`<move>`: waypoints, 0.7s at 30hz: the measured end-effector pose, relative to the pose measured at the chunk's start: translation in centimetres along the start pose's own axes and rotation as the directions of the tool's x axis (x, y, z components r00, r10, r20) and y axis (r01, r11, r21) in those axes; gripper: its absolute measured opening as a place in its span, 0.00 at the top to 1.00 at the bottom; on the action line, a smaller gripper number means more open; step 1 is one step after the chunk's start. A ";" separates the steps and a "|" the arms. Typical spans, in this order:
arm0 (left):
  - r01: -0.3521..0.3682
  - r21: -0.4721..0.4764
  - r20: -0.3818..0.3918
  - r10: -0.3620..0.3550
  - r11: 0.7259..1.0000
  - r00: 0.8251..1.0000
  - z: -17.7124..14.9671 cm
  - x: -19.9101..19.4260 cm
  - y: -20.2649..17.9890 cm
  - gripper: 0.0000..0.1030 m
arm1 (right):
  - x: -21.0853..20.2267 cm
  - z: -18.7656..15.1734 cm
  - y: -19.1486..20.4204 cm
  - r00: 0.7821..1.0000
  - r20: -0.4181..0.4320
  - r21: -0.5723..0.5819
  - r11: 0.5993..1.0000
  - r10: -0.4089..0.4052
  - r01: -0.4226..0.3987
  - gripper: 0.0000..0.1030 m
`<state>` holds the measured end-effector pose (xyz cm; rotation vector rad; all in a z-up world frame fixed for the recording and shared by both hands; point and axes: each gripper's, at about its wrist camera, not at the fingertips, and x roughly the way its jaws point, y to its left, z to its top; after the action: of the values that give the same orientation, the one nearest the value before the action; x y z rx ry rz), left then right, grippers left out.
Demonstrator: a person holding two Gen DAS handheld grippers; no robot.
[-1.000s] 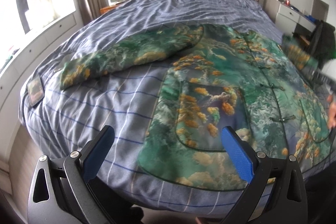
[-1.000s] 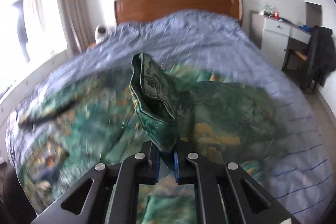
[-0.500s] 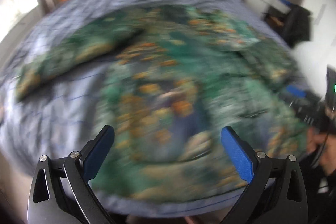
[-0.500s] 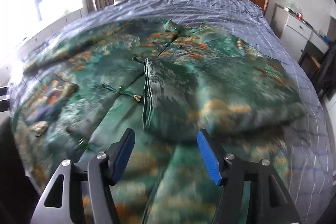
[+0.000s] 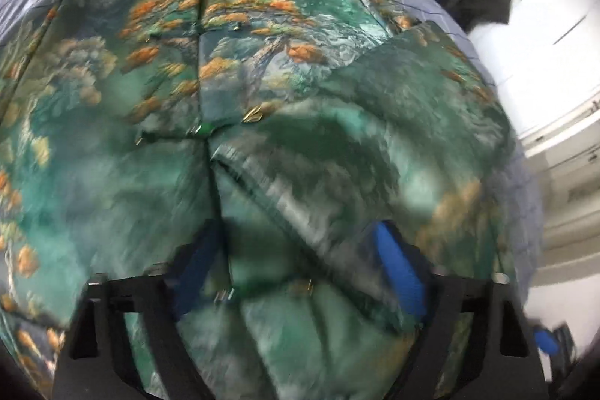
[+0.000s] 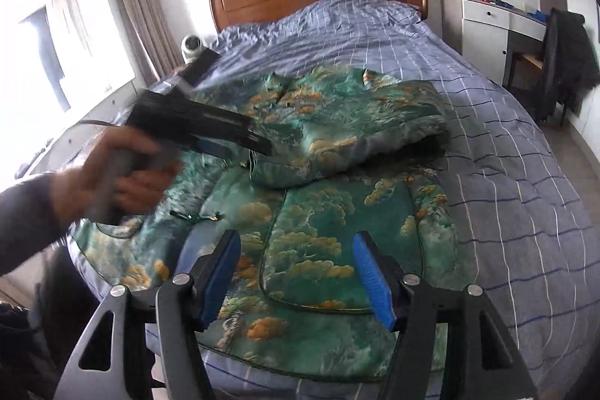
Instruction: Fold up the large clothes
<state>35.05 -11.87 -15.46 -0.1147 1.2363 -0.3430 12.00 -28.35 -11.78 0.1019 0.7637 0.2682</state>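
While right tongs gape empty, left tongs, narrowing, straddle jacket, hand visible.

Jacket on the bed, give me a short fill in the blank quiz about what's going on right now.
1. The green jacket lies on a blue checked ____.
2. The sleeve is folded ____ the jacket's front.
3. The right gripper has open jaws and holds ____.
4. The left gripper hovers over the jacket, held in a person's ____.

Missing words: bed; across; nothing; hand
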 end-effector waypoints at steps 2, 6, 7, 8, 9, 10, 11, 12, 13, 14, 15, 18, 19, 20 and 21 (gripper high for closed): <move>-0.067 0.014 -0.005 0.067 0.998 0.998 0.2 0.4 -0.7 0.71 | -0.1 -0.1 -0.3 1.000 0.010 0.008 1.000 -0.001 0.001 0.38; -0.034 0.005 -0.006 0.034 0.999 0.999 1.8 -0.9 -0.1 0.87 | 0.2 0.3 -1.5 1.000 0.012 0.008 1.000 -0.009 0.009 0.38; -0.014 0.003 0.004 0.014 1.000 1.000 2.7 -1.5 0.4 0.88 | 0.4 0.7 -2.0 1.000 0.013 0.003 1.000 -0.011 0.010 0.38; -0.011 0.001 0.013 0.011 1.000 1.000 3.5 -2.2 1.1 0.89 | 0.8 1.3 -2.6 1.000 0.013 -0.007 1.000 -0.014 0.014 0.38; -0.006 -0.005 0.018 0.006 1.000 1.000 3.9 -2.6 1.4 0.89 | 1.1 1.9 -3.1 1.000 0.013 -0.015 1.000 -0.021 0.021 0.38; 0.030 -0.016 0.018 -0.029 0.999 0.999 4.6 -3.2 1.9 0.90 | 1.6 2.9 -3.9 0.999 0.013 -0.025 0.999 -0.035 0.036 0.38; 0.062 -0.018 0.016 -0.062 0.998 0.998 4.7 -3.6 2.4 0.91 | 2.1 3.9 -4.6 0.999 0.014 -0.031 0.998 -0.049 0.050 0.38; 0.087 -0.016 0.018 -0.087 0.996 0.996 4.9 -3.9 2.5 0.91 | 2.2 4.7 -5.3 0.998 0.016 -0.032 0.998 -0.059 0.059 0.38; 0.103 -0.014 0.013 -0.103 0.995 0.995 4.7 -4.2 2.5 0.91 | 2.5 5.8 -6.0 0.997 0.021 -0.025 0.997 -0.068 0.068 0.38; 0.121 -0.020 0.001 -0.121 0.992 0.993 4.4 -4.2 2.5 0.91 | 2.6 6.7 -6.7 0.997 0.031 -0.017 0.997 -0.071 0.072 0.38; 0.147 -0.029 -0.015 -0.148 0.989 0.989 4.0 -4.2 2.5 0.91 | 2.6 7.4 -7.1 0.996 0.042 -0.010 0.997 -0.075 0.076 0.38; 0.127 -0.019 0.006 -0.127 0.992 0.992 3.8 -4.4 2.8 0.94 | 2.4 8.7 -7.9 0.993 0.080 0.003 0.996 -0.089 0.089 0.38; 0.122 -0.019 0.015 -0.122 0.992 0.992 4.1 -4.5 2.8 0.94 | 2.3 8.8 -7.9 0.992 0.088 0.006 0.996 -0.092 0.092 0.38; 0.129 -0.029 0.015 -0.129 0.991 0.992 4.5 -4.4 3.0 0.95 | 2.4 8.8 -8.0 0.992 0.088 0.008 0.995 -0.095 0.094 0.38; 0.144 -0.039 0.019 -0.143 0.989 0.990 4.6 -4.9 3.2 0.95 | 2.4 8.8 -8.0 0.992 0.085 0.009 0.995 -0.095 0.095 0.38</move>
<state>38.59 -7.76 -10.33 -0.2419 1.2218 -0.4410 21.38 -35.33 -8.56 0.0813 0.6821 0.1701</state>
